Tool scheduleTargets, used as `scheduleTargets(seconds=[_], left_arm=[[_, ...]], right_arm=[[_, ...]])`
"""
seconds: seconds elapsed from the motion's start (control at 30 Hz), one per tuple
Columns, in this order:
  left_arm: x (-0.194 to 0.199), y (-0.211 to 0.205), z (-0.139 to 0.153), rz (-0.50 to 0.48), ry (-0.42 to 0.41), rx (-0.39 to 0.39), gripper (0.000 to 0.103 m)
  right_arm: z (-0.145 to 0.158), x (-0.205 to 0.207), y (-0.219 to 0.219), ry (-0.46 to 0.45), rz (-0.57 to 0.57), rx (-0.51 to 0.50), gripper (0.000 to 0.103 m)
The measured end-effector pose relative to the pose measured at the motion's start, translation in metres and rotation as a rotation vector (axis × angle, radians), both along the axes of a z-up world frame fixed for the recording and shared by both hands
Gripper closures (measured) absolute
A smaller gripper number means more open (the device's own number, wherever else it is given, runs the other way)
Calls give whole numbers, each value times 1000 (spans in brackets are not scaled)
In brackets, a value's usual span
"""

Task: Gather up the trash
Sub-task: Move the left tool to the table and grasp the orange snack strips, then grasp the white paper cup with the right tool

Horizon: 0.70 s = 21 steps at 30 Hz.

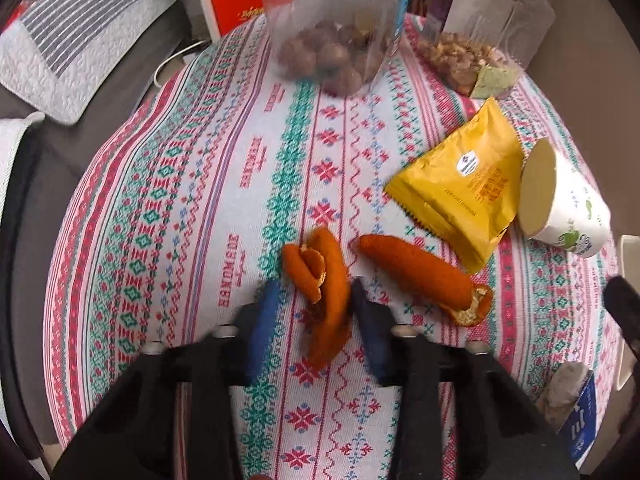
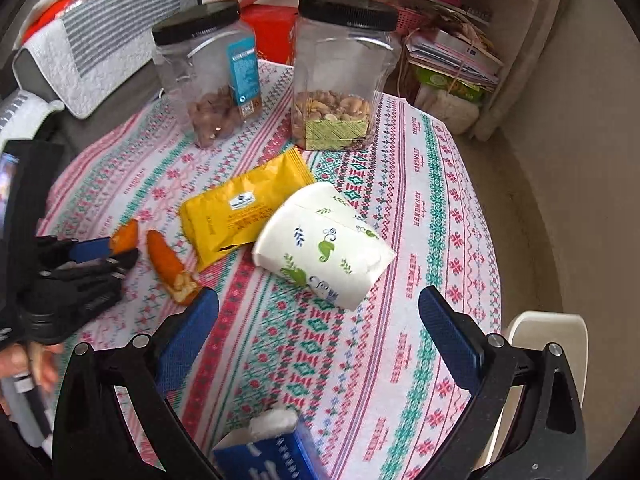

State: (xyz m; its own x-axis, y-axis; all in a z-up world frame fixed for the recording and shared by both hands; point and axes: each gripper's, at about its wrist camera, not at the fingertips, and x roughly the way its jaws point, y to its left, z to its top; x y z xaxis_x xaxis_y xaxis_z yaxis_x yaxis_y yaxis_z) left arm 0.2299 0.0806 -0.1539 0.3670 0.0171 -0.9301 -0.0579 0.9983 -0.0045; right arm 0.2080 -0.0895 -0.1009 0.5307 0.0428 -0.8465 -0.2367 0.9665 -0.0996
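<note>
Orange peel (image 1: 326, 300) is sitting between the parted fingers of the left gripper (image 1: 314, 300) on the patterned tablecloth (image 1: 224, 184), not yet clamped.

Collection is looking barely begun: a second peel (image 1: 420, 276) is lying just right of the first, a yellow snack wrapper (image 1: 460, 196) beyond that, and a tipped paper cup (image 1: 568, 204) touching the wrapper's far edge, all still on the cloth. The right gripper (image 2: 320, 312) is hovering wide open and empty near the cup. Only the right wrist view is showing both nut jars (image 2: 344, 72) whole behind the wrapper; only the left view is showing the first peel's position between the fingers.
</note>
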Motion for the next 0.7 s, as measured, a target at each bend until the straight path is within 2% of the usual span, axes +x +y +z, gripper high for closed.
scheduleTargets(seconds=[0.27,0.4,0.63,0.67,0.7], left_arm=[[-8,21,13,29,-6,-87,84],[-5,33,23,49,-14,-156,84],[-8,40,37,62,-19,-260,84],[-8,40,38,59,-18,-279,84],[-8,40,38,59,-18,-289,84]], right_arm=[[-31,21,3,30,94,-93,7],[-34,30,-3,24,102,-60,7],[-49,45,4,39,206,-64,7],[-51,45,4,42,212,-56,8],[-52,46,5,45,214,-43,20]])
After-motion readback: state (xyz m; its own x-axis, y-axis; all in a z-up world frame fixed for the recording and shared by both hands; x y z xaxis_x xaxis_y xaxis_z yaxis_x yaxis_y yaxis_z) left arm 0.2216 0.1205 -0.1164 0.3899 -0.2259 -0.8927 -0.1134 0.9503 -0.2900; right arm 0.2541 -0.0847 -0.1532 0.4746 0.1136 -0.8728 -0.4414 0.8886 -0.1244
